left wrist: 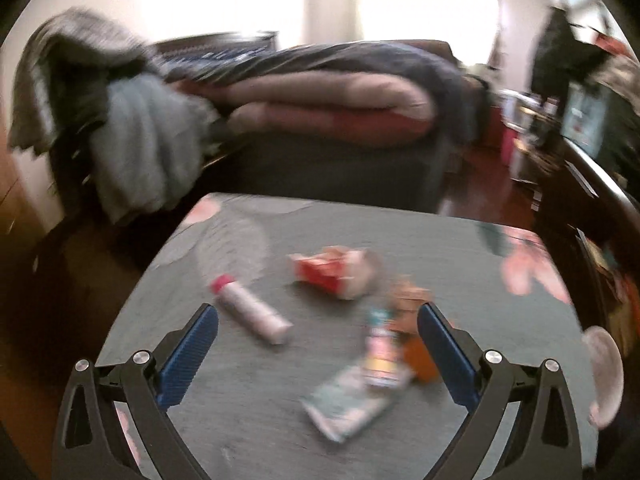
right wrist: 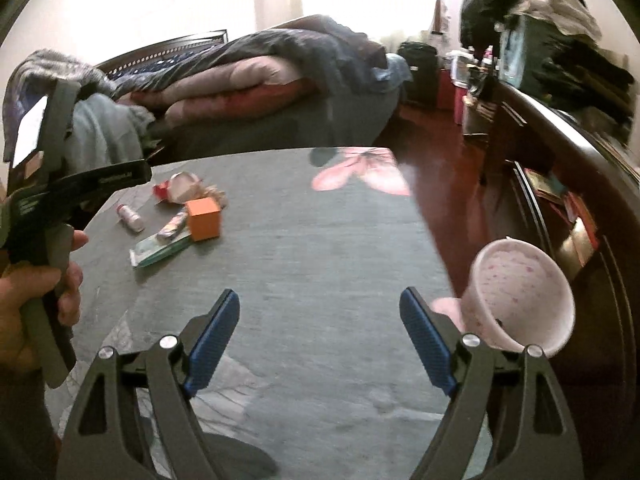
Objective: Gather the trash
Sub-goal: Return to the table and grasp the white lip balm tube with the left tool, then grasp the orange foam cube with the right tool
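Grey flowered table (right wrist: 320,240) in a bedroom, litter lying near its far left corner.
Left tool (left wrist: 318,312) and right tool (right wrist: 320,300) are both spread wide, holding nothing; ahead lie a pink-capped bottle (left wrist: 252,312), red wrapper (left wrist: 324,272), orange box (right wrist: 204,219), teal packet (right wrist: 162,250); a pink cup (right wrist: 520,300) stands just right of the right tool.

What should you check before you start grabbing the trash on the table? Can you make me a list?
1. Left gripper open and empty: ok.
2. Right gripper open and empty: ok.
3. Trash within view: small bottle, orange box, green packet, red wrapper: ok.
4. Pink bin ready, opening visible: ok.
5. Left view sharp enough to aim: not ok, blurred.
6. Bin already holds trash: cannot tell.
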The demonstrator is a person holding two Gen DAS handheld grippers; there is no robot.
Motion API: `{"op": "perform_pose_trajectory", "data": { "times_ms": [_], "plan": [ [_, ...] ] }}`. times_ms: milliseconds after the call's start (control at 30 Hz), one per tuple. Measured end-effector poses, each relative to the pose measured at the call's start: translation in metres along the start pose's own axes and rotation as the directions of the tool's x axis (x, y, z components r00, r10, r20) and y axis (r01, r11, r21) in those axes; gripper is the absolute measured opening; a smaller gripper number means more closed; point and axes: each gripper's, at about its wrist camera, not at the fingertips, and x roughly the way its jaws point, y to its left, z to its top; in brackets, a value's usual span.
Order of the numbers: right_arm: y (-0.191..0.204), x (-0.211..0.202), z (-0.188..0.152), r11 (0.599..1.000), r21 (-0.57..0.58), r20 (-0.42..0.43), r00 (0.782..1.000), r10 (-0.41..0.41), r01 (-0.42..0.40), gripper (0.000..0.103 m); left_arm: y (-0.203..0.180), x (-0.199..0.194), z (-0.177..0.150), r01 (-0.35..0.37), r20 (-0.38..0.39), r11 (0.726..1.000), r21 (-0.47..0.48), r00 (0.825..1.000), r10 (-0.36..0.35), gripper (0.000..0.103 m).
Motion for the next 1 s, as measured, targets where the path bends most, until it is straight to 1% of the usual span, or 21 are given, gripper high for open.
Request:
{"op": "perform_pose_trajectory", "data": {
  "times_ms": [100, 167, 300, 367, 467, 500, 533, 633, 667, 700, 767, 800, 833, 867, 933, 1000],
  "plan": [
    [0.015, 0.006, 0.004, 0.999, -0.029, -0.005, 1.0, 0.013, -0.013, 0.083, 0.021, 0.02, -0.001, -0.051, -0.046, 0.996, -0.068, 0.998, 0.048, 0.099],
    [0.025, 0.011, 0.007, 0.999, -0.048, -0.009, 1.0, 0.02, -0.02, 0.083, 0.03, 0.041, -0.002, -0.077, -0.1, 0.99, -0.119, 0.993, 0.065, 0.099],
    [0.038, 0.023, 0.014, 0.997, -0.075, -0.018, 0.999, 0.031, -0.033, 0.083, 0.042, 0.068, -0.004, -0.091, -0.156, 0.976, -0.196, 0.986, 0.061, 0.099],
    [0.044, 0.03, 0.02, 0.996, -0.082, -0.021, 0.999, 0.046, -0.047, 0.083, 0.042, 0.077, -0.004, -0.111, -0.175, 0.972, -0.207, 0.982, 0.075, 0.098],
    [0.052, 0.043, 0.027, 0.994, -0.087, -0.031, 0.997, 0.068, -0.07, 0.083, 0.039, 0.089, -0.004, -0.116, -0.197, 0.971, -0.209, 0.978, 0.074, 0.092],
    [0.055, 0.048, 0.031, 0.993, -0.087, -0.037, 0.996, 0.075, -0.078, 0.083, 0.038, 0.091, -0.005, -0.123, -0.209, 0.971, -0.207, 0.975, 0.08, 0.083],
    [0.06, 0.055, 0.035, 0.992, -0.087, -0.045, 0.995, 0.086, -0.09, 0.083, 0.037, 0.094, -0.006, -0.131, -0.216, 0.97, -0.203, 0.973, 0.086, 0.081],
    [0.071, 0.075, 0.046, 0.989, -0.091, -0.068, 0.991, 0.114, -0.12, 0.083, 0.034, 0.097, -0.005, -0.152, -0.201, 0.973, -0.172, 0.973, 0.116, 0.073],
    [0.076, 0.083, 0.05, 0.988, -0.093, -0.072, 0.99, 0.12, -0.127, 0.083, 0.033, 0.098, -0.005, -0.159, -0.197, 0.974, -0.161, 0.972, 0.126, 0.072],
    [0.08, 0.091, 0.053, 0.987, -0.093, -0.079, 0.989, 0.124, -0.131, 0.083, 0.032, 0.097, -0.005, -0.157, -0.188, 0.976, -0.152, 0.974, 0.128, 0.067],
    [0.086, 0.105, 0.058, 0.987, -0.092, -0.096, 0.987, 0.126, -0.135, 0.083, 0.032, 0.098, -0.004, -0.147, -0.175, 0.98, -0.135, 0.977, 0.122, 0.054],
    [0.089, 0.113, 0.062, 0.986, -0.086, -0.104, 0.986, 0.132, -0.141, 0.082, 0.031, 0.097, -0.003, -0.14, -0.17, 0.982, -0.126, 0.978, 0.118, 0.038],
    [0.091, 0.12, 0.064, 0.986, -0.08, -0.11, 0.985, 0.136, -0.145, 0.082, 0.031, 0.098, -0.002, -0.134, -0.167, 0.984, -0.118, 0.979, 0.113, 0.025],
    [0.093, 0.127, 0.066, 0.986, -0.072, -0.121, 0.983, 0.138, -0.148, 0.082, 0.03, 0.098, -0.001, -0.126, -0.168, 0.986, -0.112, 0.98, 0.106, 0.022],
    [0.093, 0.137, 0.07, 0.987, -0.051, -0.131, 0.981, 0.145, -0.153, 0.082, 0.031, 0.099, 0.0, -0.116, -0.17, 0.988, -0.103, 0.981, 0.097, 0.022],
    [0.094, 0.145, 0.073, 0.986, -0.034, -0.147, 0.977, 0.157, -0.163, 0.077, 0.032, 0.099, 0.0, -0.102, -0.167, 0.99, -0.095, 0.982, 0.085, 0.022]
  ]
}}
